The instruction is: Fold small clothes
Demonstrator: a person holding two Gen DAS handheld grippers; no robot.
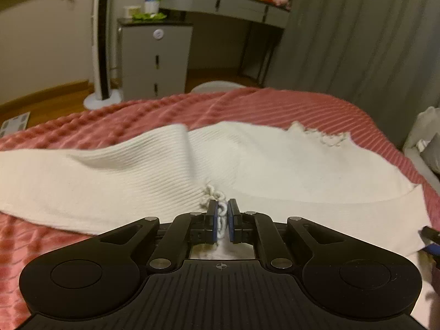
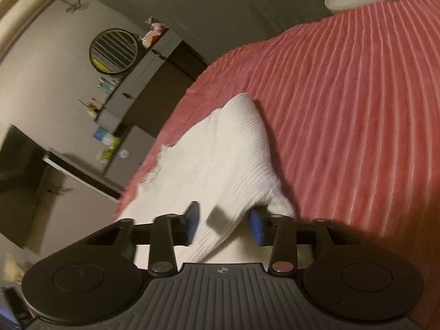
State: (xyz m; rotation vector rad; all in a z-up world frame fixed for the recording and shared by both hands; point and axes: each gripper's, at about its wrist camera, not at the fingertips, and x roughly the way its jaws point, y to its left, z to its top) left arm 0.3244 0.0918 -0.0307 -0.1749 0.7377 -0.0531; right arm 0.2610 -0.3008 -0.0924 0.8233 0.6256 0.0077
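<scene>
White ribbed knit garment [image 1: 165, 170] spread across the pink ribbed bedspread [image 1: 275, 107] of the bed, one crocheted trim edge [image 1: 319, 134] lying at the far side. Your left hand-held gripper [image 1: 222, 214] is clenched on the near trim [image 1: 213, 194], the blue pads [image 1: 213, 220] pinching a small bunch of it. Your right hand-held gripper [image 2: 224, 222] is spread wide, a raised fold of the same garment [image 2: 220, 148] passing between its pads [image 2: 255, 227] without being gripped.

To fold well, close the right gripper on the garment's edge before you lift, taking only the layer you mean to carry. Keep both grips level and the fabric lightly taut between them, so the fold line runs straight. Carry the near edge over toward the far trim and lay it down flat. The loose knit probably stretches and sags; move slowly and avoid dragging the bedspread with it.
</scene>
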